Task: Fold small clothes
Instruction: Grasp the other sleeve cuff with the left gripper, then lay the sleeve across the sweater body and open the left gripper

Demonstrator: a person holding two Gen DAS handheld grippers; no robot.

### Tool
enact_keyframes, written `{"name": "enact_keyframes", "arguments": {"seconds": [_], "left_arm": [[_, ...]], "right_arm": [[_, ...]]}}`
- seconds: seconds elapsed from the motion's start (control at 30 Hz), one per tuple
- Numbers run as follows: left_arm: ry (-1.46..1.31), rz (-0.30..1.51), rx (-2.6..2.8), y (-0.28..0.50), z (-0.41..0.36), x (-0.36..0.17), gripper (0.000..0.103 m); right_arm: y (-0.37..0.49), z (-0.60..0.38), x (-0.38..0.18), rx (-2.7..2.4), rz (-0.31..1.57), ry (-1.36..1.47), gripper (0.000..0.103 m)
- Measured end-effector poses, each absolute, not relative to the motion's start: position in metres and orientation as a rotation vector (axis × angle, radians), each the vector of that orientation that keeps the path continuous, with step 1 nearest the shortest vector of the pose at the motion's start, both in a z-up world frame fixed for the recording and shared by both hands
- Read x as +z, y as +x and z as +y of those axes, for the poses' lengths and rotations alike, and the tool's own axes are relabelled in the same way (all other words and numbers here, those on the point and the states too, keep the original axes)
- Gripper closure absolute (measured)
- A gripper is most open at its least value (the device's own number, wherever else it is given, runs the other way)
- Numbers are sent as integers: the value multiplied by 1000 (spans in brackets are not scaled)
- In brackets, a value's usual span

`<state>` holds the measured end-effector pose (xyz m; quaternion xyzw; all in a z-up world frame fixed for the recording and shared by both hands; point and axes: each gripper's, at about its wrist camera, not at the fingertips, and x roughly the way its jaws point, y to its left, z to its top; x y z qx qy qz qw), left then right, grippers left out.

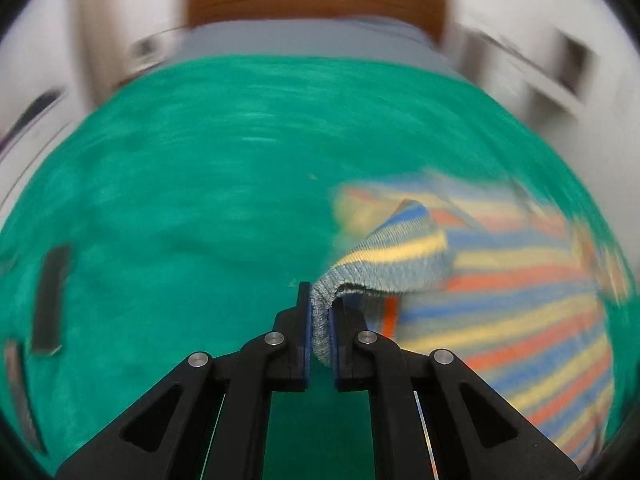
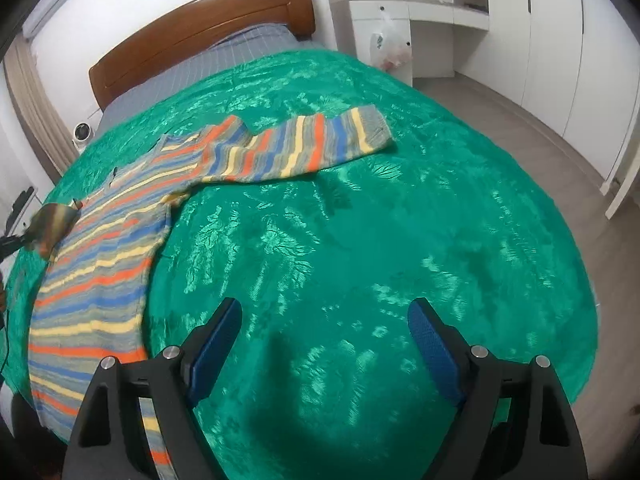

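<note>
Sweater, green bedspread, wooden headboard

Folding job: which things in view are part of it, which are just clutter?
In the job:
- striped sweater
- its cuff, pinched in the left gripper
- right gripper, open, nothing held
- green bedspread as work surface

Lying about:
- plastic bag on white cabinet
- wooden headboard
</note>
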<state>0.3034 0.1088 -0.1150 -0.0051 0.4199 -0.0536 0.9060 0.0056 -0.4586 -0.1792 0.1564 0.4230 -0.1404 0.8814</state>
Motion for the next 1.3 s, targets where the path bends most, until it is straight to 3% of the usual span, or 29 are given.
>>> {"name": "enact_keyframes", "arguments": {"seconds": [0.17, 0.47, 0.53, 0.6, 0.67, 0.73, 0.9, 1.1, 1.3], "left_arm": [[-190, 907, 190, 305, 221, -139, 99], [-197, 995, 309, 298, 252, -188, 99], [-204, 990, 310, 295, 254, -187, 93], [-214, 987, 291, 286, 252, -181, 71], [-211, 941, 258, 266, 244, -169, 27], [-229, 883, 191, 239, 229, -159, 12], [-253, 899, 45, 195, 185, -176, 8], [-91, 835, 48, 172, 155, -206, 1], [-114, 807, 34, 176, 160, -213, 0]], "right_arm": [[21, -463, -189, -307, 890, 336, 19], [22, -467, -197, -329, 908, 351, 19], [22, -466, -195, -332, 904, 348, 19], [22, -465, -192, -336, 895, 335, 19], [21, -464, -187, -331, 874, 329, 19], [22, -463, -184, -326, 849, 332, 19], [35, -458, -189, -307, 793, 379, 19], [52, -460, -216, -304, 808, 384, 18], [49, -457, -228, -240, 763, 373, 7]]}}
